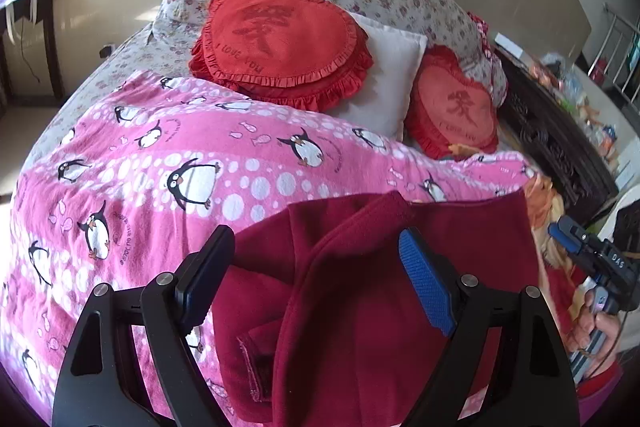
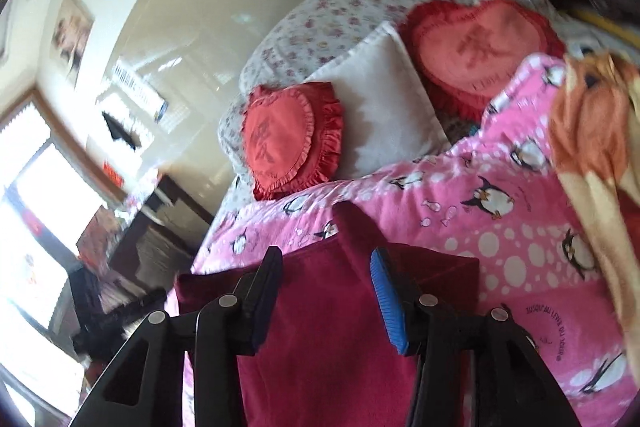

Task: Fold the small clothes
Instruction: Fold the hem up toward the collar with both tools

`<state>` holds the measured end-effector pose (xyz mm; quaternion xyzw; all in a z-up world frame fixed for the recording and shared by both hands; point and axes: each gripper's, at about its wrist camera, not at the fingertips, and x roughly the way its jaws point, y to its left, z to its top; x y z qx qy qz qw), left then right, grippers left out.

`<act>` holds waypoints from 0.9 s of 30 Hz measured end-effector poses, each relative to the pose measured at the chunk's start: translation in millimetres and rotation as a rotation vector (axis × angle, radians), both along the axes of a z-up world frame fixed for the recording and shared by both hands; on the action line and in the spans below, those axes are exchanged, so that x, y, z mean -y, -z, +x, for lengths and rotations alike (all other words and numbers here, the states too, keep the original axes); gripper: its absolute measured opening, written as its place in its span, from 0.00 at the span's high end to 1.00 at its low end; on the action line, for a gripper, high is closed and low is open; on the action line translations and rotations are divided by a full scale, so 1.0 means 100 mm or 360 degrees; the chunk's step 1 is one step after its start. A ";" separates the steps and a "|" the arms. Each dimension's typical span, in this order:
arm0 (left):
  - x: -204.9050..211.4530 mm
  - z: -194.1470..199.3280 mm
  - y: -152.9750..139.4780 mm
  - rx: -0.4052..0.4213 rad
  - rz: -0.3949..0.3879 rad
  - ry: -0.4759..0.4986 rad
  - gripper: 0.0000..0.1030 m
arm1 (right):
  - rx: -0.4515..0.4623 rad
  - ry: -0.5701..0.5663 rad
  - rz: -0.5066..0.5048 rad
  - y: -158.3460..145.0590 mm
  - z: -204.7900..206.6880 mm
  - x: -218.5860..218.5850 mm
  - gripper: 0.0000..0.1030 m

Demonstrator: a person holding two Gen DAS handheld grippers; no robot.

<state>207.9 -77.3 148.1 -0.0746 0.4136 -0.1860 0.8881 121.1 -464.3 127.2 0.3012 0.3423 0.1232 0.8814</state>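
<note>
The dark red fleece garment [image 1: 360, 287] lies on the pink penguin-print blanket [image 1: 160, 155] at the near edge of the bed, at about six o'clock in both wrist views, and it looks partly folded: one layer is laid over another, with a flap edge running up toward twelve o'clock and a loose hem showing at seven o'clock. The left gripper [image 1: 316, 279] hangs over it with jaws spread wide, pads clear of the cloth, so it has let go. The right gripper [image 2: 326, 301] stands at half width above the garment's right part, nothing pinched between its pads; it is released too. In my judgement one fold is laid and at least another, plus squaring the edges, remains. Two red heart-shaped frilled cushions [image 1: 280, 35] sit at twelve o'clock, untouched.
</note>
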 end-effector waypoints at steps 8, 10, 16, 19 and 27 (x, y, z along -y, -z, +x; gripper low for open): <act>0.15 0.26 0.37 -0.0095 0.0128 -0.0154 0.18 | -0.0064 -0.0092 -0.0313 0.25 0.25 -0.45 0.65; 0.10 0.38 0.46 -0.0127 0.0126 -0.0227 0.18 | -0.0083 -0.0032 -0.0357 0.35 0.34 -0.39 0.65; -0.02 0.62 0.70 -0.0222 0.0111 -0.0346 0.18 | -0.0176 0.0047 -0.0428 0.63 0.60 -0.24 0.65; -0.01 0.62 0.79 -0.0217 0.0138 -0.0340 0.18 | -0.0249 0.0051 -0.0417 0.82 0.69 -0.21 0.64; -0.13 0.40 0.65 -0.0216 0.0112 -0.0276 0.18 | -0.0223 0.0059 -0.0408 0.62 0.49 -0.16 0.64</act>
